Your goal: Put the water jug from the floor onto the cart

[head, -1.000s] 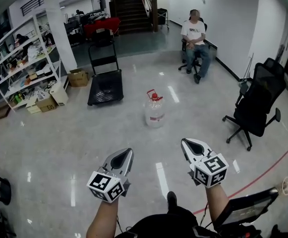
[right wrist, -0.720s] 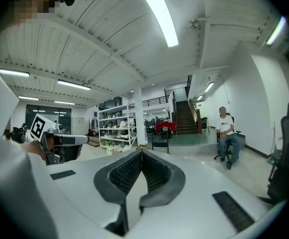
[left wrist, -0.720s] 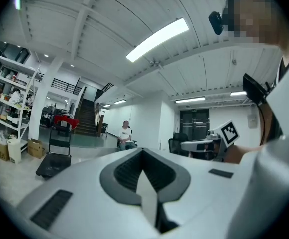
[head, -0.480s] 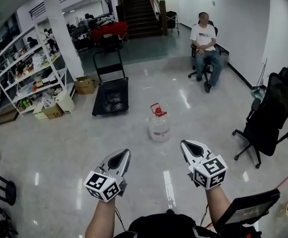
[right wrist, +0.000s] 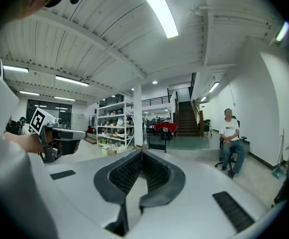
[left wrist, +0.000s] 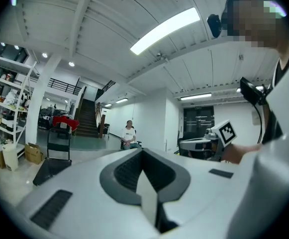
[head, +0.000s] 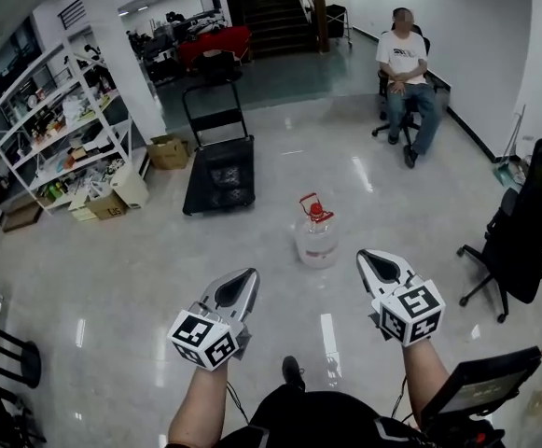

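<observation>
A clear water jug (head: 316,241) with a red cap and red handle stands on the shiny floor, a short way ahead of me and between my two grippers. Beyond it to the left sits the black flat cart (head: 219,175) with its upright push handle. My left gripper (head: 248,277) is held out level, shut and empty. My right gripper (head: 371,259) is beside it at the same height, also shut with nothing in it. In both gripper views (left wrist: 143,156) (right wrist: 141,156) the jaws meet, and the jug is hidden below them.
White shelving (head: 58,129) with boxes lines the left wall, with cardboard boxes (head: 168,151) on the floor near a white pillar. A person sits on a chair (head: 406,68) at the back right. A black office chair (head: 530,236) stands at the right. Stairs rise at the back.
I have walked forward: the jug and cart have come closer and lower in the head view. Both grippers stay shut and held out level, a little further right in the head view.
</observation>
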A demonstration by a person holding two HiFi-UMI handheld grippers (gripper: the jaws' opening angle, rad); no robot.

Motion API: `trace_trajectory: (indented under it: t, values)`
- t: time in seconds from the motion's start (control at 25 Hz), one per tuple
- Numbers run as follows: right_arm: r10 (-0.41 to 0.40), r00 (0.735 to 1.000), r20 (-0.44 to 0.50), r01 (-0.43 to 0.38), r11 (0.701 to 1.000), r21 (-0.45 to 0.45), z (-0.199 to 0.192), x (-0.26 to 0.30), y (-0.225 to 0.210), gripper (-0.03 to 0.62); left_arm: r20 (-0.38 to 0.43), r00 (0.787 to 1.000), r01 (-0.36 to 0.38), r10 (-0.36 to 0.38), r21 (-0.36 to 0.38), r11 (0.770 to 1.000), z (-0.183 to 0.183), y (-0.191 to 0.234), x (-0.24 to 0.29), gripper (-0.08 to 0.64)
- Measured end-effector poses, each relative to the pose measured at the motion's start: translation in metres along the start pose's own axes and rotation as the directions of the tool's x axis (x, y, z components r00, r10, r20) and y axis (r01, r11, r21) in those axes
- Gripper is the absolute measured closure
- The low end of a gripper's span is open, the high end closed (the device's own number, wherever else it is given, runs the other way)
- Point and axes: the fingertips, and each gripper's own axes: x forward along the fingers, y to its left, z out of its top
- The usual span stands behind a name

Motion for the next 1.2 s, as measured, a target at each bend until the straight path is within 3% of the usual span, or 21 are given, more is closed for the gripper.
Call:
trace_trajectory:
  t: [0.32,0.56,0.84,1.2]
  values:
    - [-0.056,0.998,0.000,0.056,0.998,0.008,0.027,0.106,-0.017,0.589,0.021,0.999,0.048,-0.048,0.006,0.999,0.019,0.106,0.049,0.568]
    - [-0.067,0.997,-0.028,0.068,0.997,0.022,0.032,0.174,-0.036,0.589,0.000,0.997,0.077,-0.077,-0.021,0.997,0.019,0.163,0.093,0.568]
    - [-0.044,0.998,-0.042,0.045,0.999,0.028,0.037,0.252,-0.094,0.589,-0.035,0.995,0.092,-0.093,-0.039,0.995,0.019,0.209,0.180,0.568]
    - [-0.001,1.000,0.007,0.001,1.000,0.006,0.063,0.356,-0.209,0.589,-0.042,0.991,0.126,-0.127,-0.009,0.992,0.047,0.252,0.327,0.568]
